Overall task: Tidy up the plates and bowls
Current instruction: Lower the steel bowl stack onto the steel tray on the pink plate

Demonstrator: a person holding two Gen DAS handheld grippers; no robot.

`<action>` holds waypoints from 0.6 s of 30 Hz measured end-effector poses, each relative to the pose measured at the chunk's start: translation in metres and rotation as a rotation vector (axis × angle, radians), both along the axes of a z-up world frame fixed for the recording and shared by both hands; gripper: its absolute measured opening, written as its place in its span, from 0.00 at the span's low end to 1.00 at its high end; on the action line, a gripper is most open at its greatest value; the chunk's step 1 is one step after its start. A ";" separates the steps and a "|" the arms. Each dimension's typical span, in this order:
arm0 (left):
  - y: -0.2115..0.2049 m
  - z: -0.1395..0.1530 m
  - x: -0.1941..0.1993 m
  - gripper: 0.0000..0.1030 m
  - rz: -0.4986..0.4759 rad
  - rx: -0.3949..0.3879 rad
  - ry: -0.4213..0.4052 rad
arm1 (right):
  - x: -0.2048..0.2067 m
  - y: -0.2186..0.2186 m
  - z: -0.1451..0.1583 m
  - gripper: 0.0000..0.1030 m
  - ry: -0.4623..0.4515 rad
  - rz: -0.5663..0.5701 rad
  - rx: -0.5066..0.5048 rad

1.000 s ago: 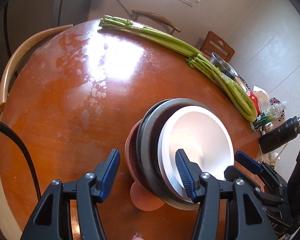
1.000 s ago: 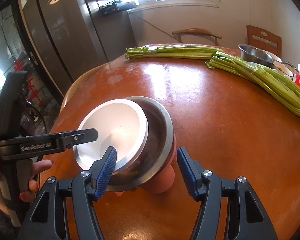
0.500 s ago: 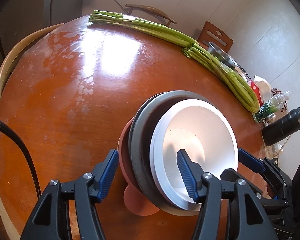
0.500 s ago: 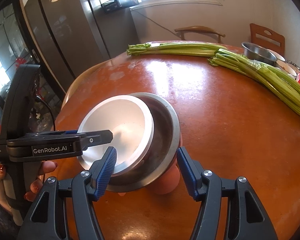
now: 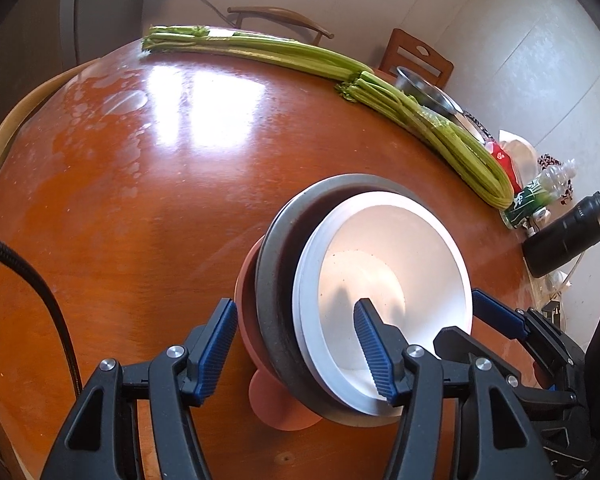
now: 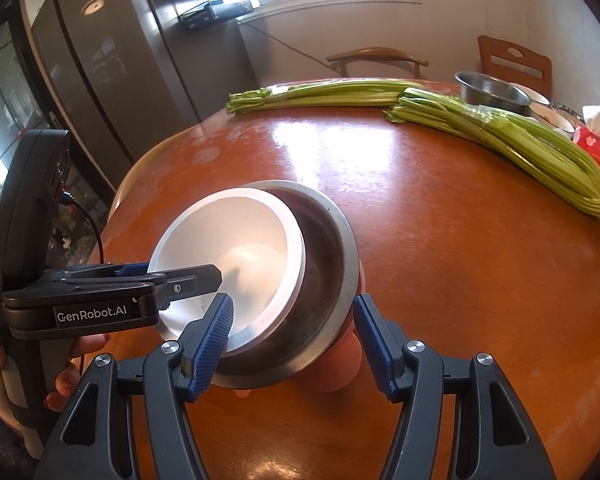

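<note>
Stack sits on the round wooden table (image 5: 148, 208) at the near edge, tilted: white bowl (image 5: 396, 280) nested in a steel bowl (image 5: 276, 280), both leaning on a pink bowl (image 5: 246, 292) whose foot shows at the bottom. Your left gripper (image 5: 294, 344) is spread wide and straddles the rims from the near side: one blue finger outside the pink bowl's wall, the other inside the white bowl, so all three rims lie in the gap. Not clamped yet as far as I can tell. Your right gripper (image 6: 292, 340) is also wide, straddling the near-right arc of the steel bowl: one finger over the white bowl's lip, the other just outside the steel rim by the pink bowl (image 6: 340, 368). No firm hold visible there either. Key relation: the stack's open faces tip toward your right side, away from the left gripper, so the white bowl looks free to slide out rightward. Right gripper is nearer that loose lip; left is better placed to pin the outer bowls. Celery bundles (image 6: 500, 136) and a second steel bowl (image 6: 492, 88) lie far right, well apart. Risk, my guess: closing on three rims at once may skate the bowls.
</note>
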State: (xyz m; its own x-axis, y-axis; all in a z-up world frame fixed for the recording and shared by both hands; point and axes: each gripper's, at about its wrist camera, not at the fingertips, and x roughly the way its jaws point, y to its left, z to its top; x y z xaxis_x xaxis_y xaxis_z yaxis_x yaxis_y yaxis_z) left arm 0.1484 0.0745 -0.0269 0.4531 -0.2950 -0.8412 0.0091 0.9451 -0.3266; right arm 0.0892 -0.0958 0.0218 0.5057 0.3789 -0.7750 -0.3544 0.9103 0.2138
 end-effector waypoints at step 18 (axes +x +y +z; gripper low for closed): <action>-0.017 -0.002 0.005 0.59 -0.004 0.039 0.008 | -0.003 -0.016 0.004 0.63 -0.007 -0.025 0.011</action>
